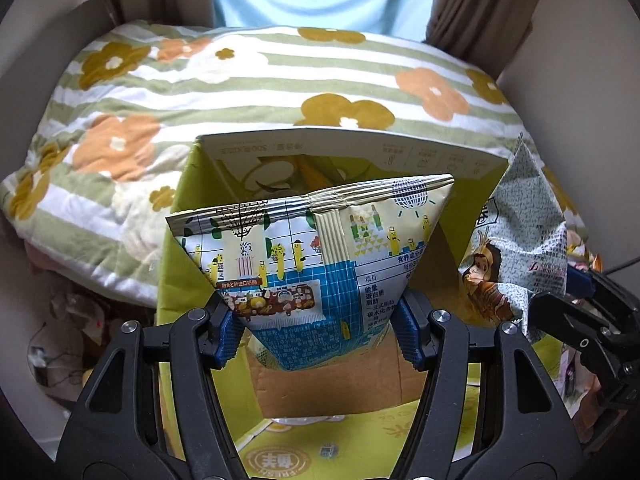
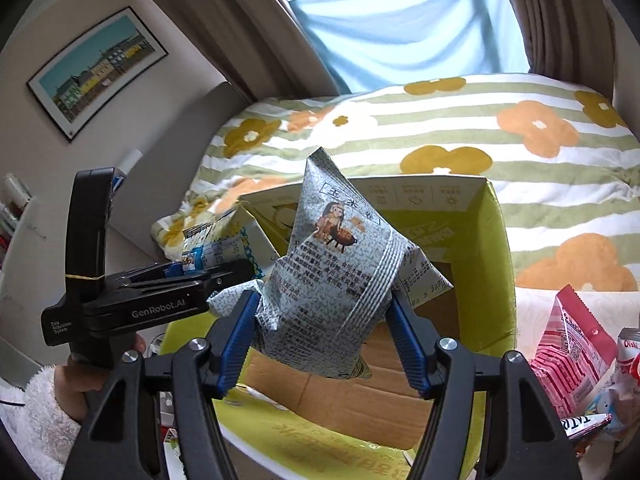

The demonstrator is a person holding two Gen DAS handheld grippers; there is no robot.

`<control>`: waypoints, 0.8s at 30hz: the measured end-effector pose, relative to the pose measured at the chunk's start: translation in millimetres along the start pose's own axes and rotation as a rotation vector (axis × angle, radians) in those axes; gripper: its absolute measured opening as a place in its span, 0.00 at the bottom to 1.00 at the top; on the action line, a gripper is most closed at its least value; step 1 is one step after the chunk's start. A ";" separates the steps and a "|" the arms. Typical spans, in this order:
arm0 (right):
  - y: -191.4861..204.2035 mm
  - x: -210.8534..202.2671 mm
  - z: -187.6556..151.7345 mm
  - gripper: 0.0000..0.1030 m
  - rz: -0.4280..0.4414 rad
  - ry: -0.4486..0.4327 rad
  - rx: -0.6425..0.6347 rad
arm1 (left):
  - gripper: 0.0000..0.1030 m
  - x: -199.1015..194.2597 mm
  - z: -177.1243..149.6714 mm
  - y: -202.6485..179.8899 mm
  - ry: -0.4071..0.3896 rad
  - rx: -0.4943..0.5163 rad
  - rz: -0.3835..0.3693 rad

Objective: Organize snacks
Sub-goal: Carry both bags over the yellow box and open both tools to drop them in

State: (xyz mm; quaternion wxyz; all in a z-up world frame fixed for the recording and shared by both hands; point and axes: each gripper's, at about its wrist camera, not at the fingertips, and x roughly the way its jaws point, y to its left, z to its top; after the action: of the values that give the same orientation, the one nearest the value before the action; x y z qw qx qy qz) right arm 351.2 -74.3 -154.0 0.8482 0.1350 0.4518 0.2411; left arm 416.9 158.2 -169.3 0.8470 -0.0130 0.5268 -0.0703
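Note:
My left gripper (image 1: 320,332) is shut on a cream and blue snack bag (image 1: 316,264) printed with small yellow figures, held upright over an open green cardboard box (image 1: 176,248). My right gripper (image 2: 324,340) is shut on a grey patterned snack bag (image 2: 332,276) with a monkey picture, also above the box (image 2: 496,264). In the left wrist view the grey bag (image 1: 516,256) and the right gripper (image 1: 576,292) stand at the right. In the right wrist view the left gripper (image 2: 180,268) with its bag (image 2: 224,248) is at the left, held by a hand in a white fleece sleeve.
The box's brown floor (image 2: 360,404) shows below both bags. A striped quilt (image 1: 240,80) with flowers lies behind the box. More snack packs, a pink and red one (image 2: 568,348) among them, lie at the right. Curtains and a framed picture (image 2: 100,68) stand behind.

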 end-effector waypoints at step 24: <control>9.6 25.2 3.1 0.88 -0.284 0.052 -0.282 | 1.00 -19.7 -24.0 11.8 0.047 -0.007 0.046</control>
State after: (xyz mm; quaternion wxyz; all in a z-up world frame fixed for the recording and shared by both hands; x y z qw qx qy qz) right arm 363.0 -52.9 -165.7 0.8723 -0.0564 0.4498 0.1833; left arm 388.2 173.8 -163.6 0.8357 -0.0021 0.5469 -0.0494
